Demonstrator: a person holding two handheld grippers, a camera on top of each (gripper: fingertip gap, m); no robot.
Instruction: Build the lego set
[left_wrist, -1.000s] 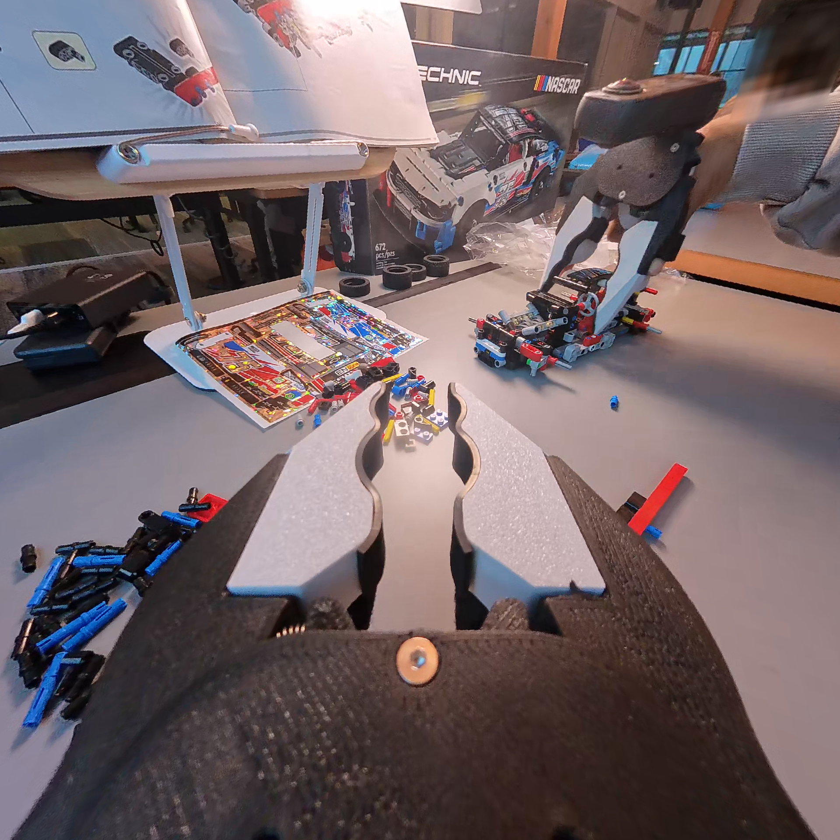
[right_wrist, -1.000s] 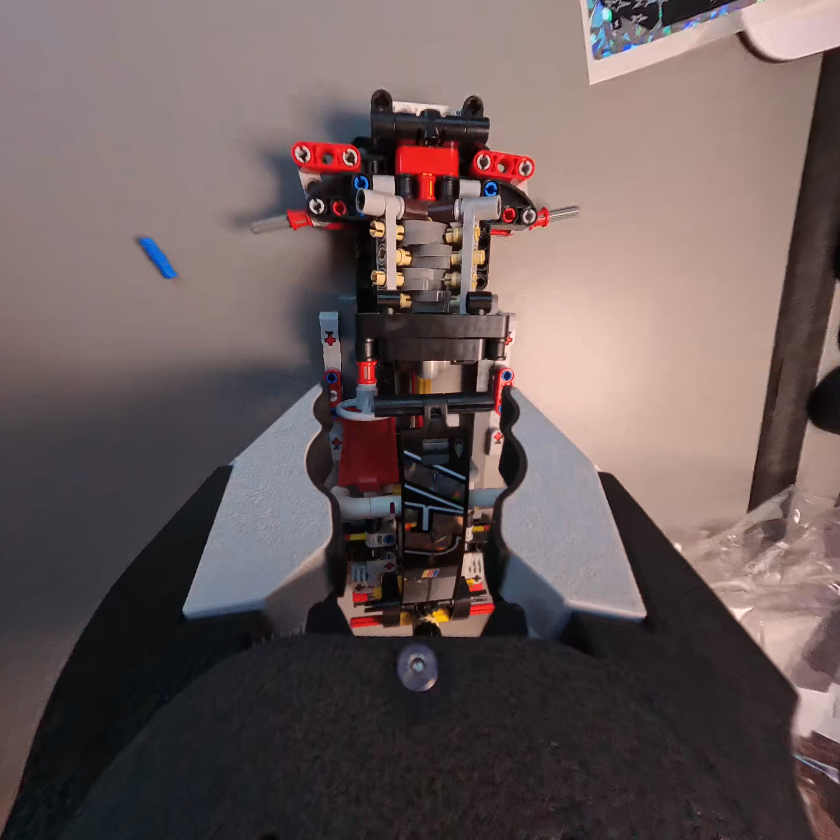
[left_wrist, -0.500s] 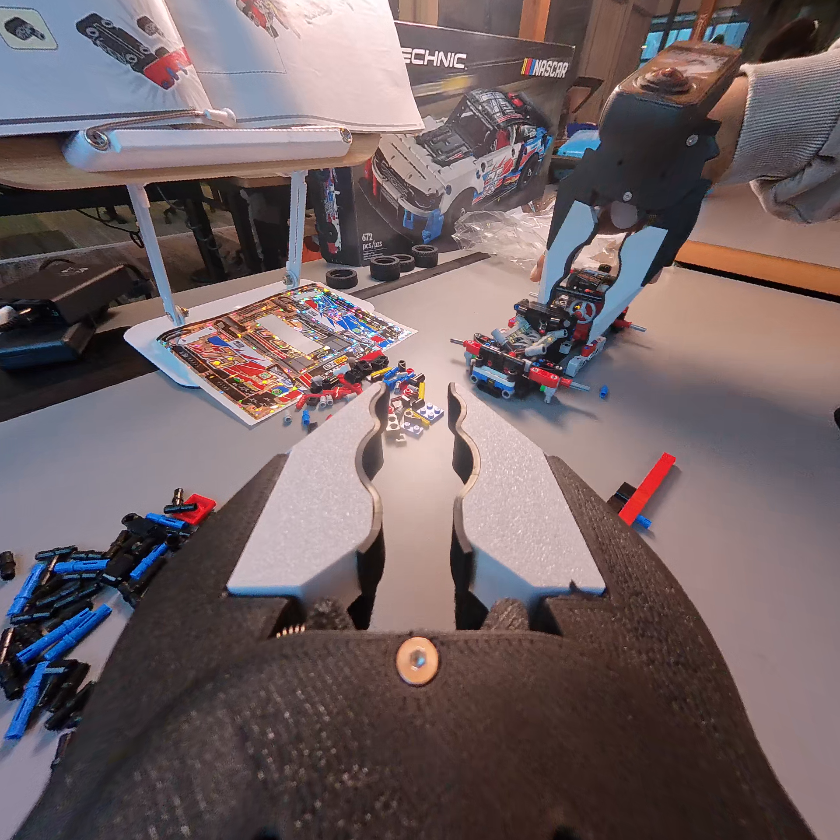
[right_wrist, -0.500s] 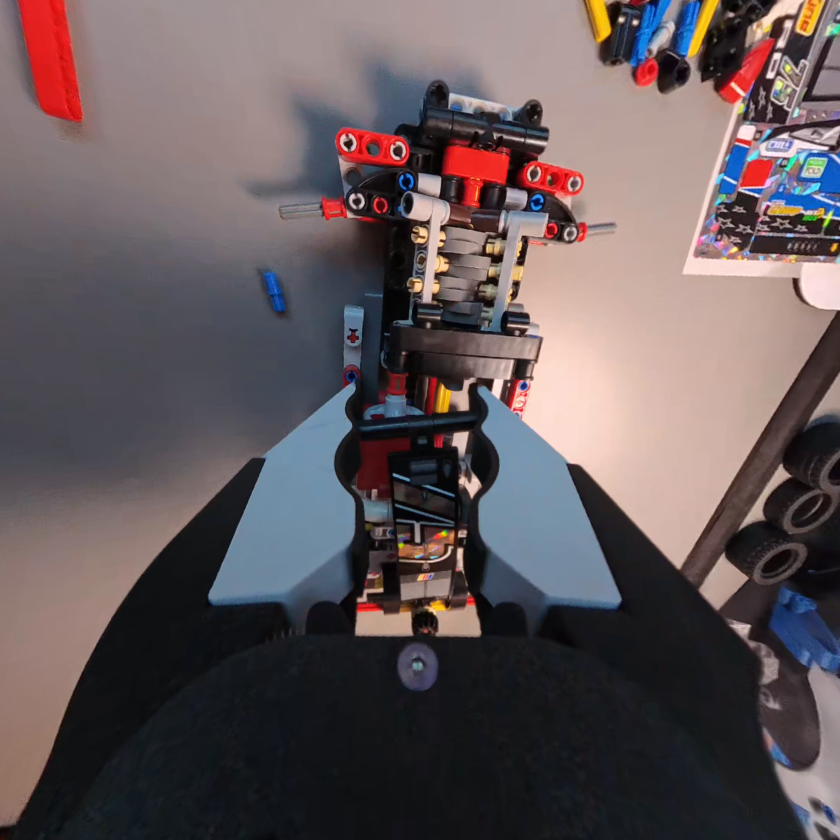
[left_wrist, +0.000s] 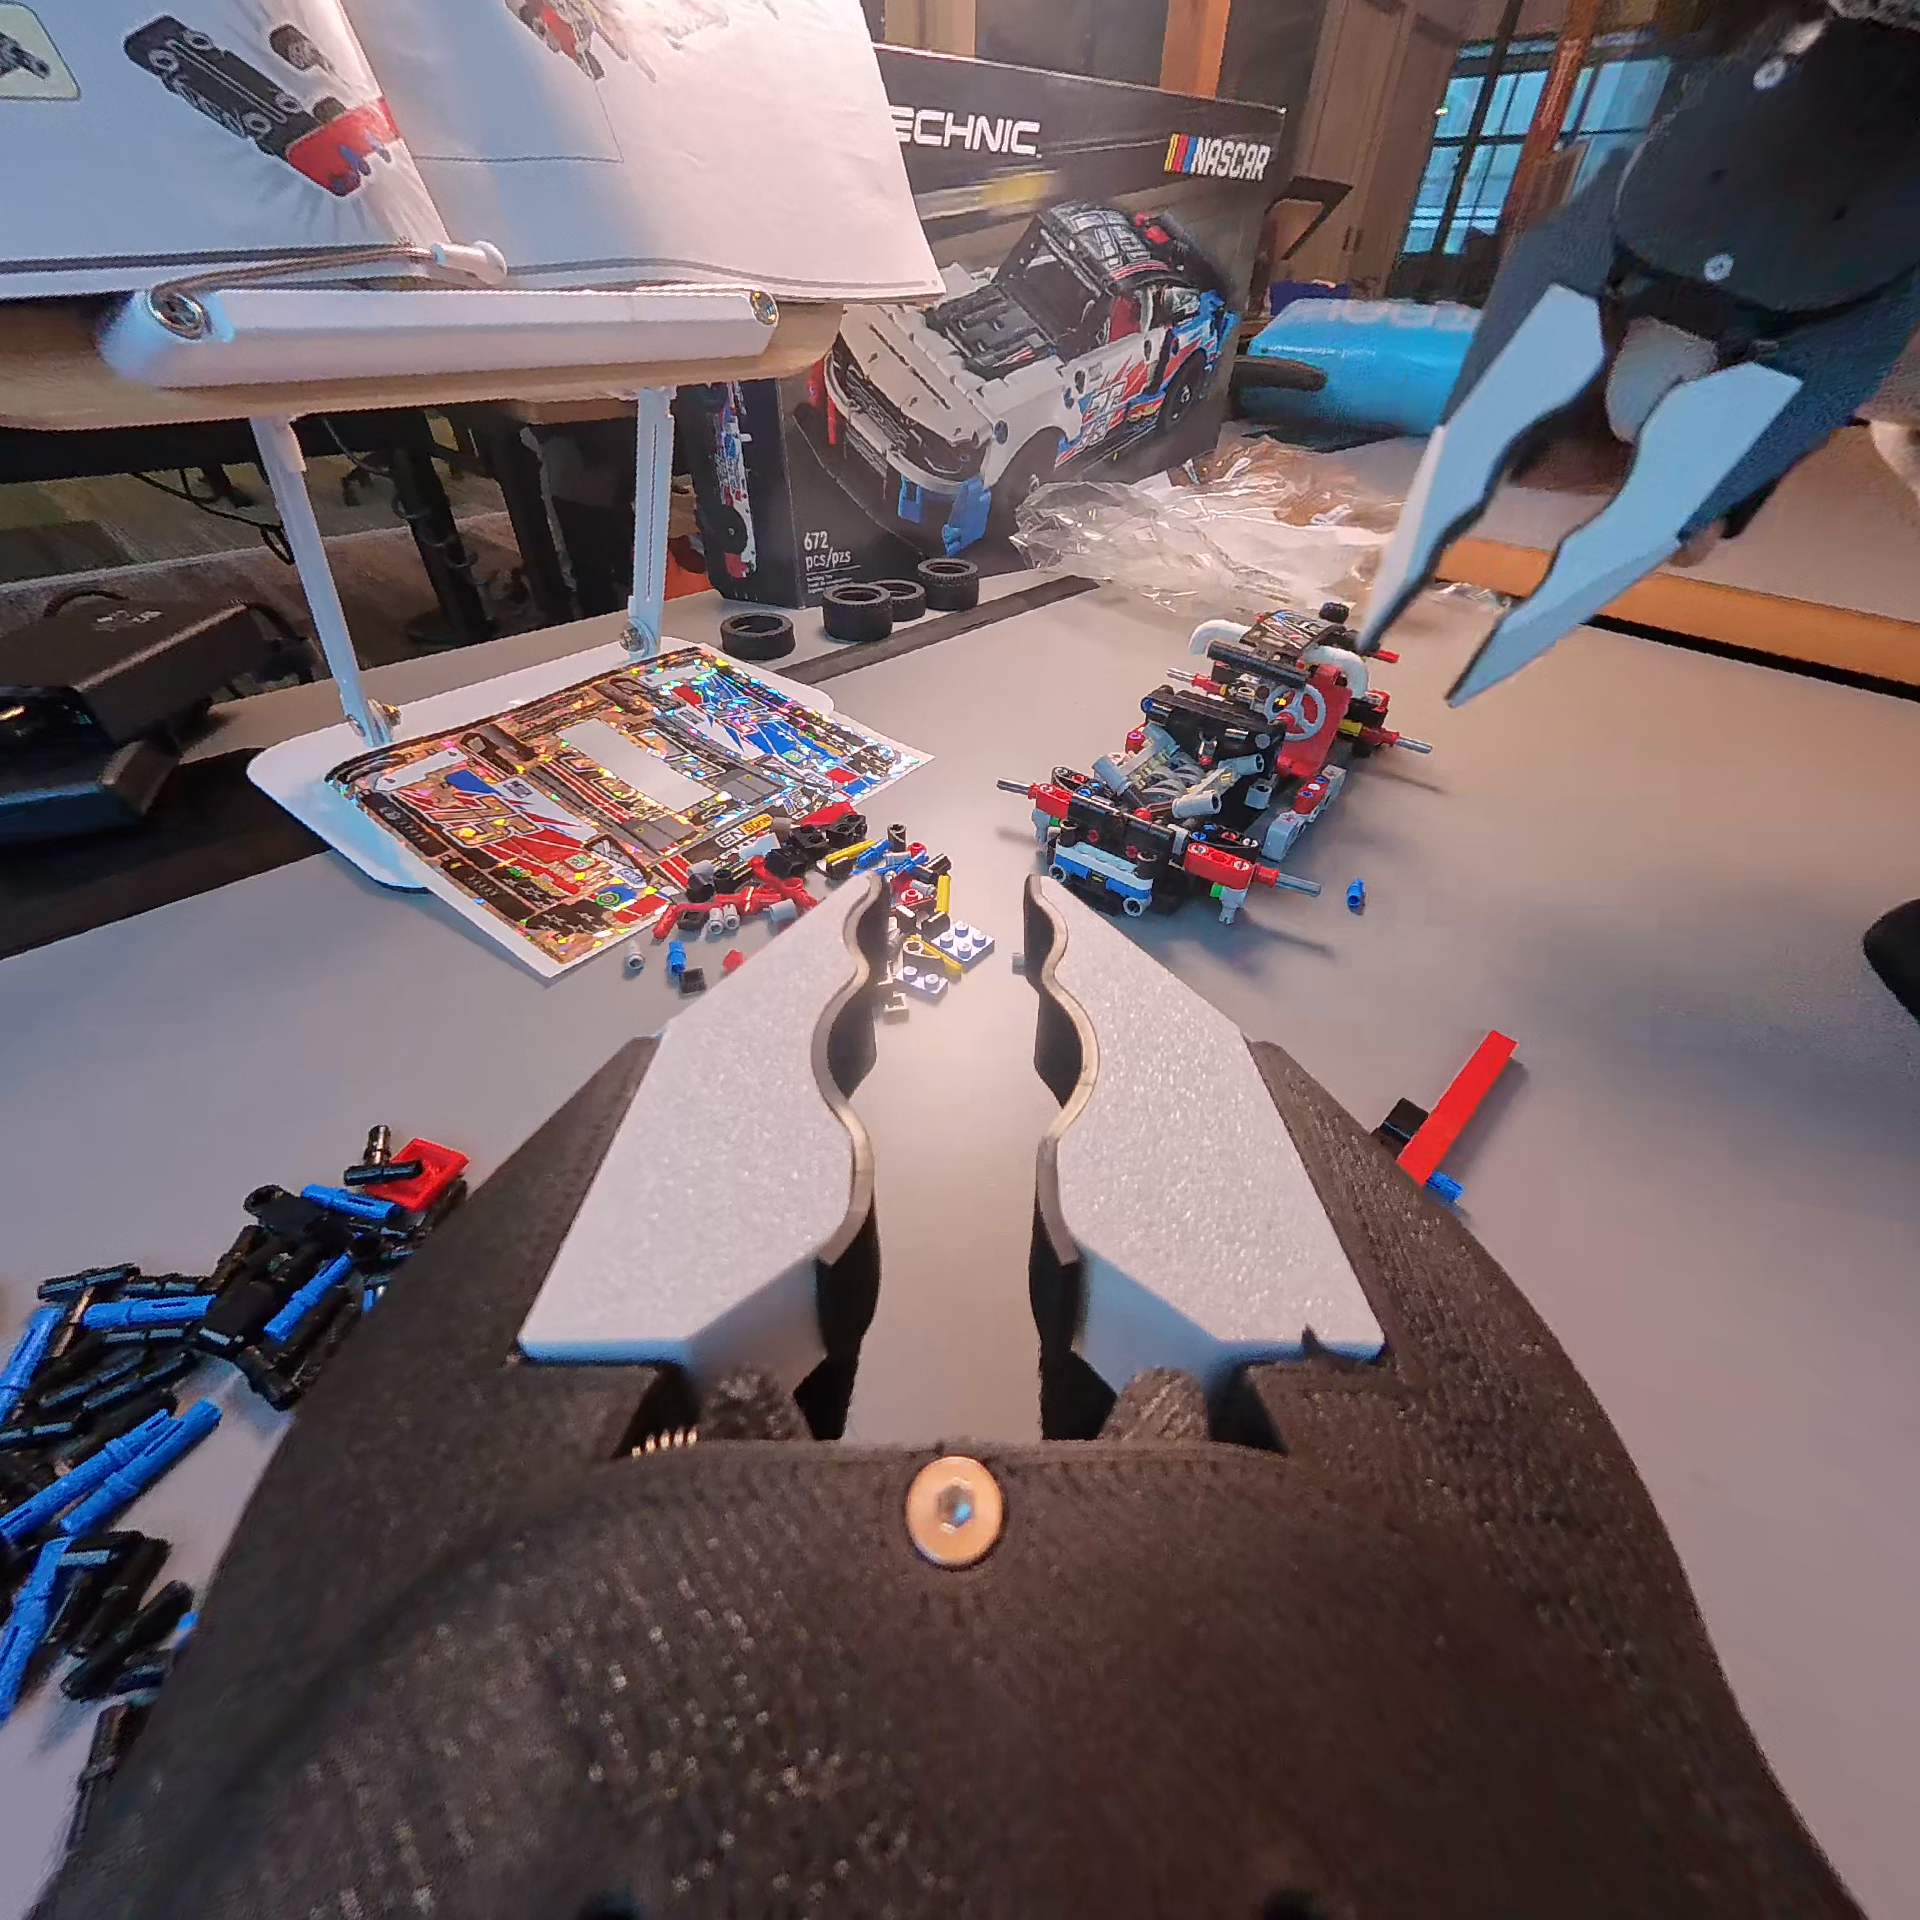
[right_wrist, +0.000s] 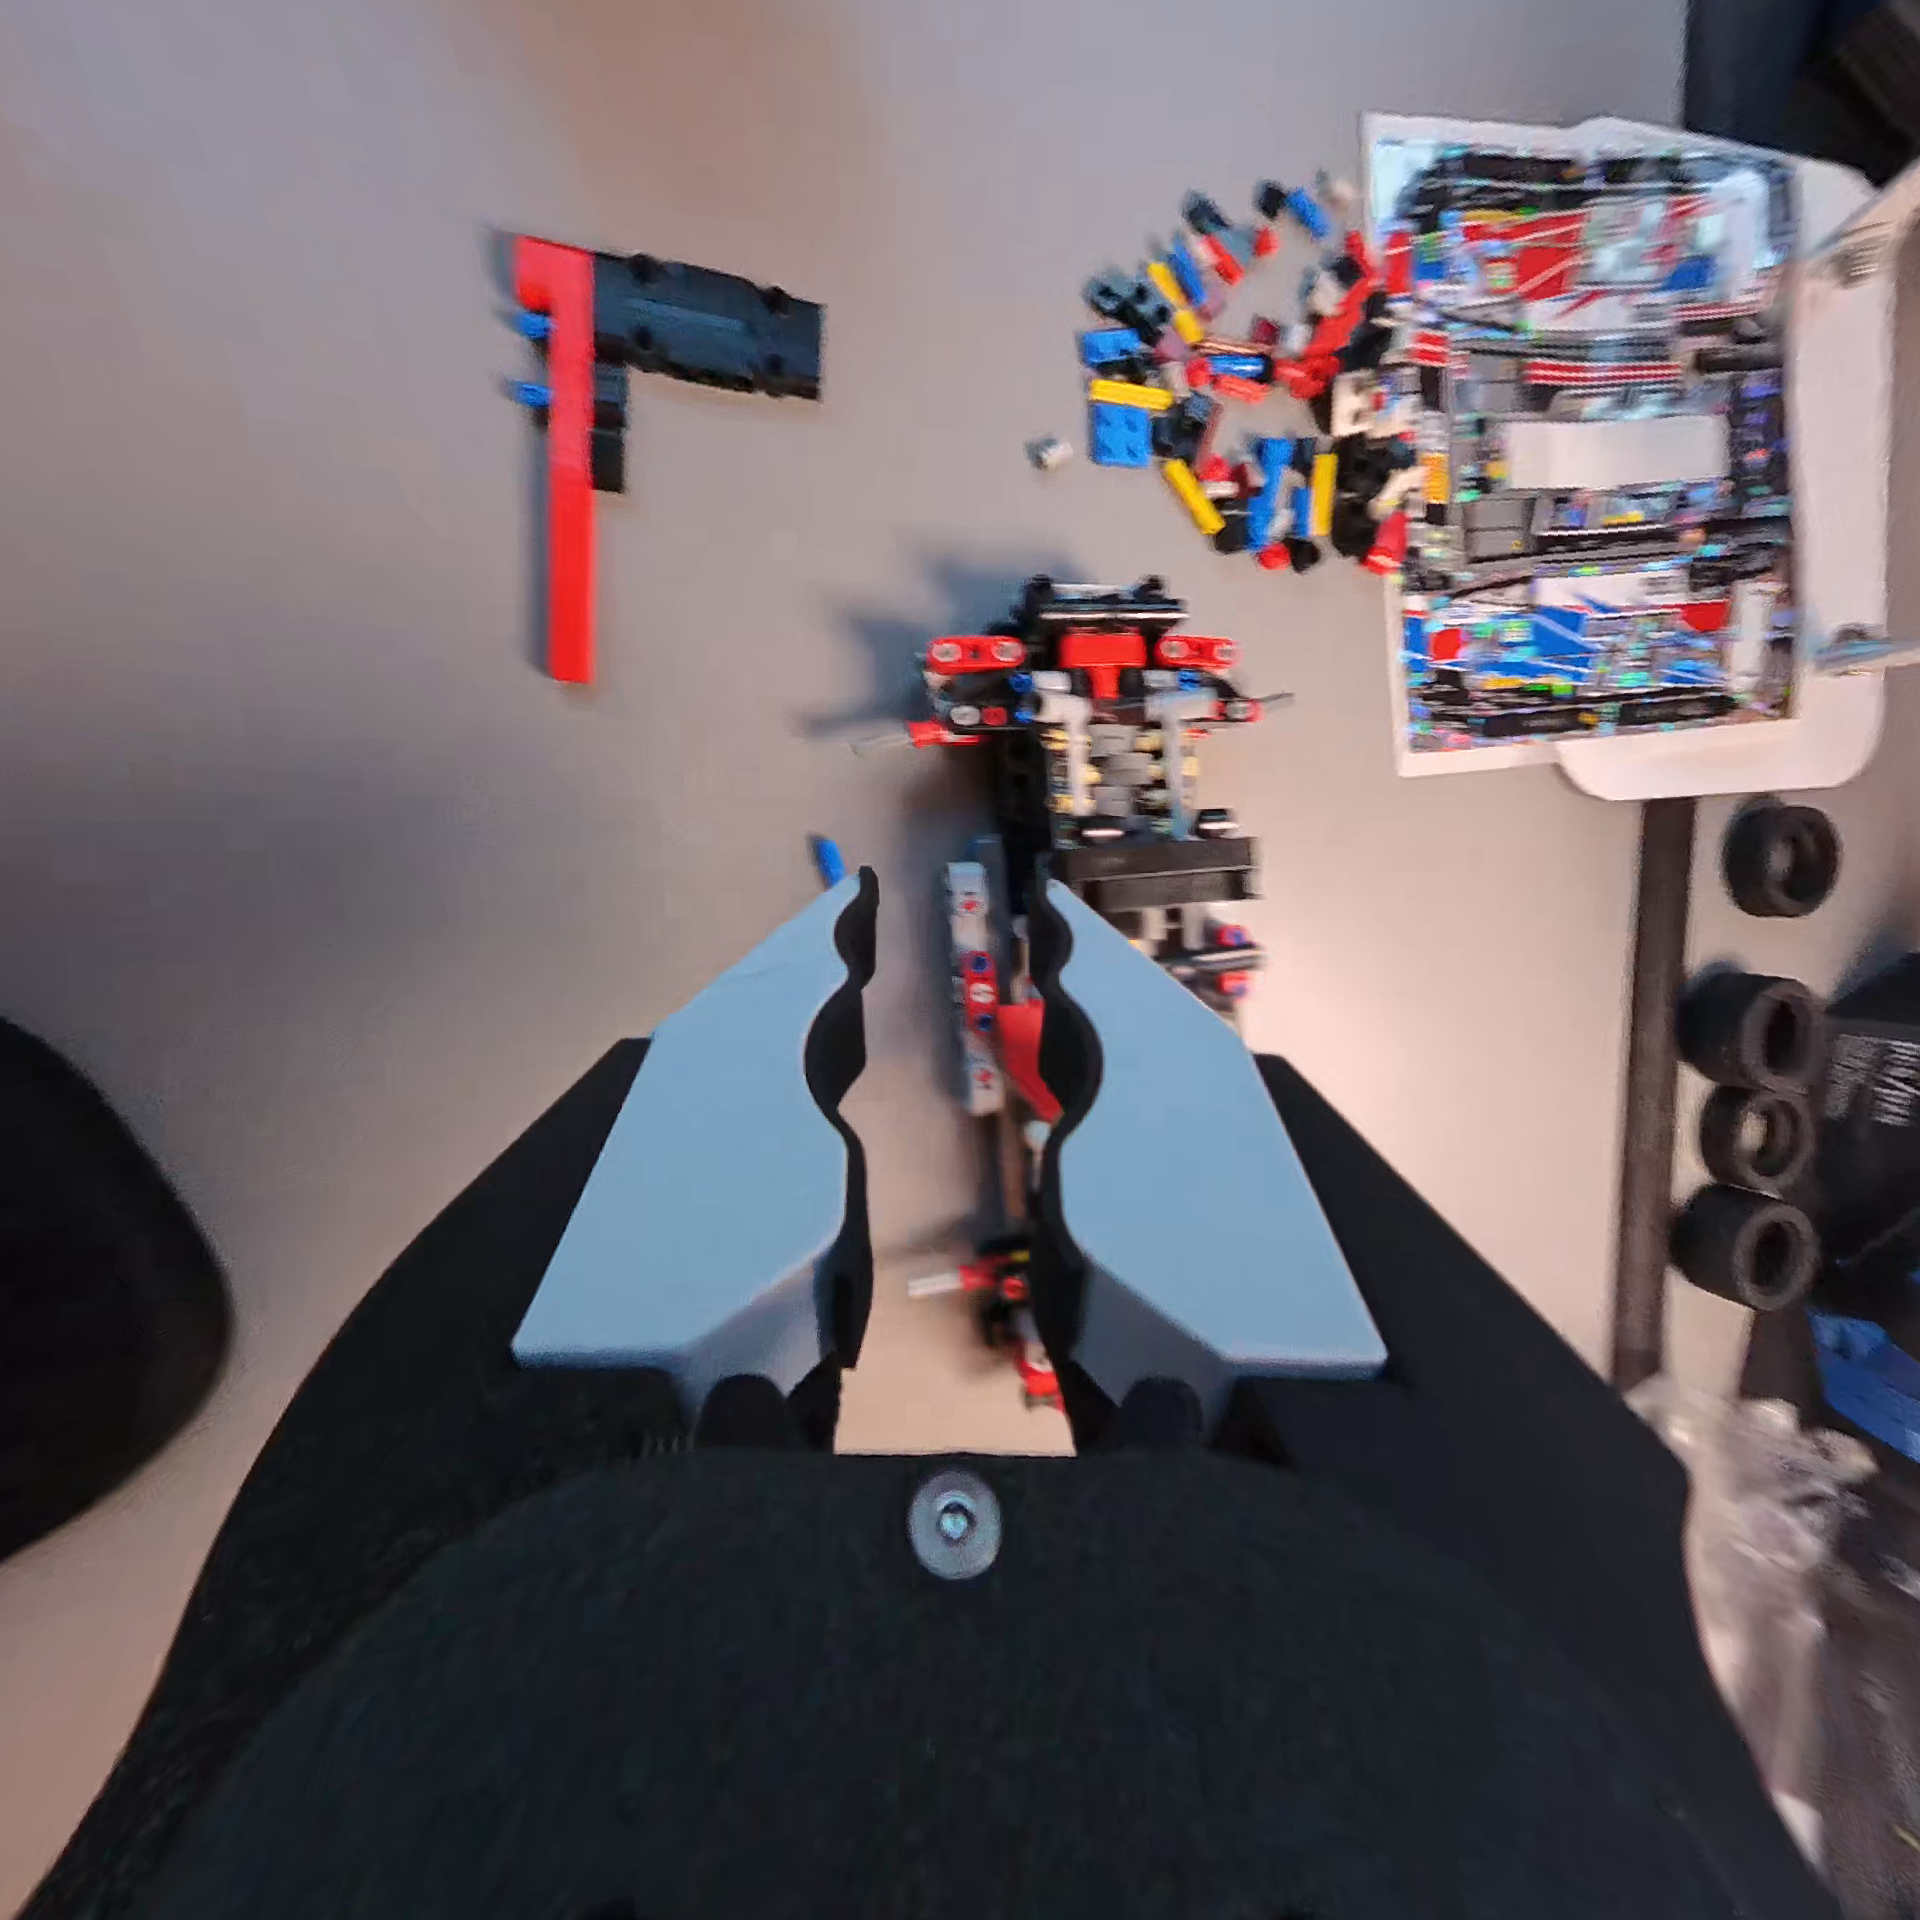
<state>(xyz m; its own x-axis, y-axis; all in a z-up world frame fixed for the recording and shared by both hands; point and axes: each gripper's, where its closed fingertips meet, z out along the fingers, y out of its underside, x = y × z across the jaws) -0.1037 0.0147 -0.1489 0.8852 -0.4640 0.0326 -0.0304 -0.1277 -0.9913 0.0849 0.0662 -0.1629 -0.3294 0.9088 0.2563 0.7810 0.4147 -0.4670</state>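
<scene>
The half-built lego car chassis (left_wrist: 1205, 779) stands on the grey table, black with red, grey and blue parts; it also shows below in the right wrist view (right_wrist: 1101, 790). My right gripper (right_wrist: 951, 894) is open and empty, lifted above the chassis; in the left wrist view it (left_wrist: 1418, 665) hangs over the car's rear. My left gripper (left_wrist: 951, 904) is open and empty, low over the table, pointing at a pile of small loose parts (left_wrist: 831, 883). A red and black sub-assembly (right_wrist: 623, 384) lies apart; it shows in the left wrist view (left_wrist: 1449, 1112) too.
A sticker sheet (left_wrist: 623, 800) lies on a white book-stand base holding the open instructions (left_wrist: 436, 135). Blue and black pins (left_wrist: 156, 1382) lie at left. Several tyres (left_wrist: 862, 613), the set's box (left_wrist: 1039, 343) and plastic bags (left_wrist: 1195, 530) stand behind. About 20 cm separates my left fingertips from my right.
My right gripper let go of the chassis, opened and rose away from it. The chassis now rests free on the table. My left gripper stayed open and shifted slightly.
</scene>
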